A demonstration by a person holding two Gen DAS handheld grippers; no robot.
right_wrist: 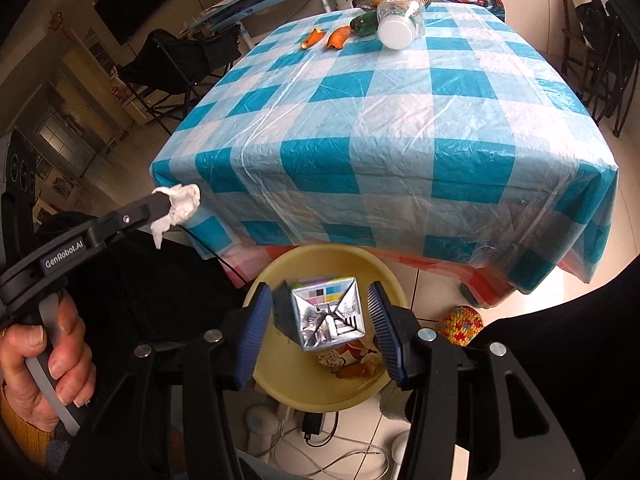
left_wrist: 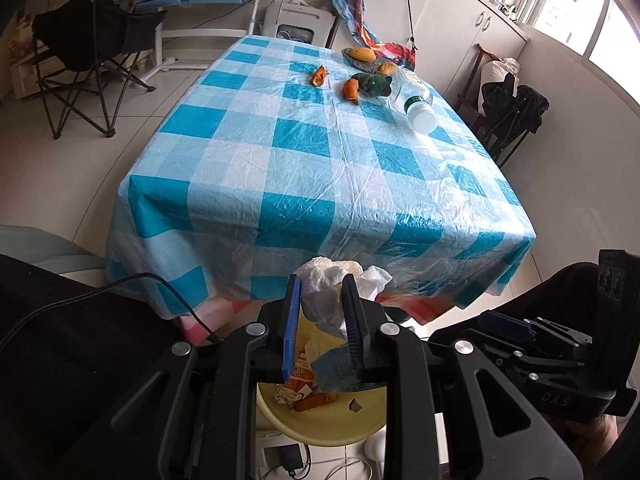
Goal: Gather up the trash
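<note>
My left gripper (left_wrist: 322, 280) is shut on a crumpled white tissue (left_wrist: 336, 276), held above the yellow basin (left_wrist: 320, 428) on the floor; it also shows in the right wrist view (right_wrist: 176, 204). My right gripper (right_wrist: 320, 300) is open over the yellow basin (right_wrist: 276, 388), and a blue drink carton (right_wrist: 324, 316) with a silver bottom sits between its fingers, touching neither. The basin holds wrappers and orange peel. On the checked table (left_wrist: 320, 152), two orange peels (left_wrist: 319, 77) (left_wrist: 351, 91) and a lying plastic bottle (left_wrist: 418, 106) rest at the far side.
A green toy (left_wrist: 372, 83) and a fruit dish (left_wrist: 362, 58) stand near the peels. Folding chairs (left_wrist: 92, 48) flank the table. Cables and a charger (right_wrist: 316, 424) lie on the floor by the basin. A crocheted ball (right_wrist: 460, 324) lies right of it.
</note>
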